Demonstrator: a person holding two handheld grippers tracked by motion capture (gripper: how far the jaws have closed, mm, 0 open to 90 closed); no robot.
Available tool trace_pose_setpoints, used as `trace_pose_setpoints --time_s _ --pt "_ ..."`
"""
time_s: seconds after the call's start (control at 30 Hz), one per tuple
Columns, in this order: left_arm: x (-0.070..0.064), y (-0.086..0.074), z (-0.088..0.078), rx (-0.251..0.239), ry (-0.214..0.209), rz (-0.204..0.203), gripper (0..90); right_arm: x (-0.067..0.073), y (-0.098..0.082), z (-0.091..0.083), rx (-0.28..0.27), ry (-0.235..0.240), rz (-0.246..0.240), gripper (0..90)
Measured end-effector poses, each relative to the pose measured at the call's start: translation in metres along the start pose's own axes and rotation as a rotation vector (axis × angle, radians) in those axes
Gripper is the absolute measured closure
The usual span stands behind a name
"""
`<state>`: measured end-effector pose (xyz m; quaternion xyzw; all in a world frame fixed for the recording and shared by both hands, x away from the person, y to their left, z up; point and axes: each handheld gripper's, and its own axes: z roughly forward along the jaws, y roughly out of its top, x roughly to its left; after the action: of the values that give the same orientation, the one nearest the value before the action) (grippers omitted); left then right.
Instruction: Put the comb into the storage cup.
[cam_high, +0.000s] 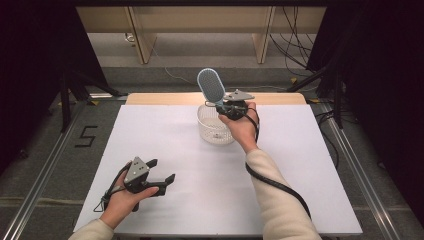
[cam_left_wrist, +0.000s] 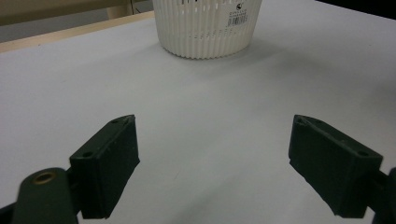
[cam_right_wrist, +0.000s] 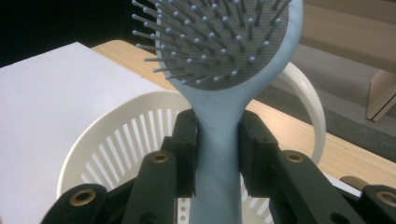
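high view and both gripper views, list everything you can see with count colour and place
hairbrush: one, light blue with grey bristle pad, held over the basket
basket: one, white slotted plastic, far middle of the table
table: one, white top with wooden far edge
right gripper: one, black, shut on the hairbrush handle above the basket
left gripper: one, black, open, low over the near left of the table
hands: two, cream sleeves, from the bottom edge

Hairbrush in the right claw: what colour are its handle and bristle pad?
The hairbrush has a light blue handle and grey pad, clearest in the right gripper view.
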<state>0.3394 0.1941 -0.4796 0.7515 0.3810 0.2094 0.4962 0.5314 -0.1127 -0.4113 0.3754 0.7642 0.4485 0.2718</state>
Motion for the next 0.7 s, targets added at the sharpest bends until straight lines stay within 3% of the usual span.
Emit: trace_pose_setpoints --time_s 0.4,0.7 --pt "0.0 0.0 0.0 0.001 0.0 0.003 15.5 -0.001 -0.001 0.0 0.026 0.014 0.005 69.6" --pt "0.0 0.0 0.0 0.002 -0.001 0.004 15.5 -0.005 0.002 -0.012 0.032 0.018 0.003 63.3"
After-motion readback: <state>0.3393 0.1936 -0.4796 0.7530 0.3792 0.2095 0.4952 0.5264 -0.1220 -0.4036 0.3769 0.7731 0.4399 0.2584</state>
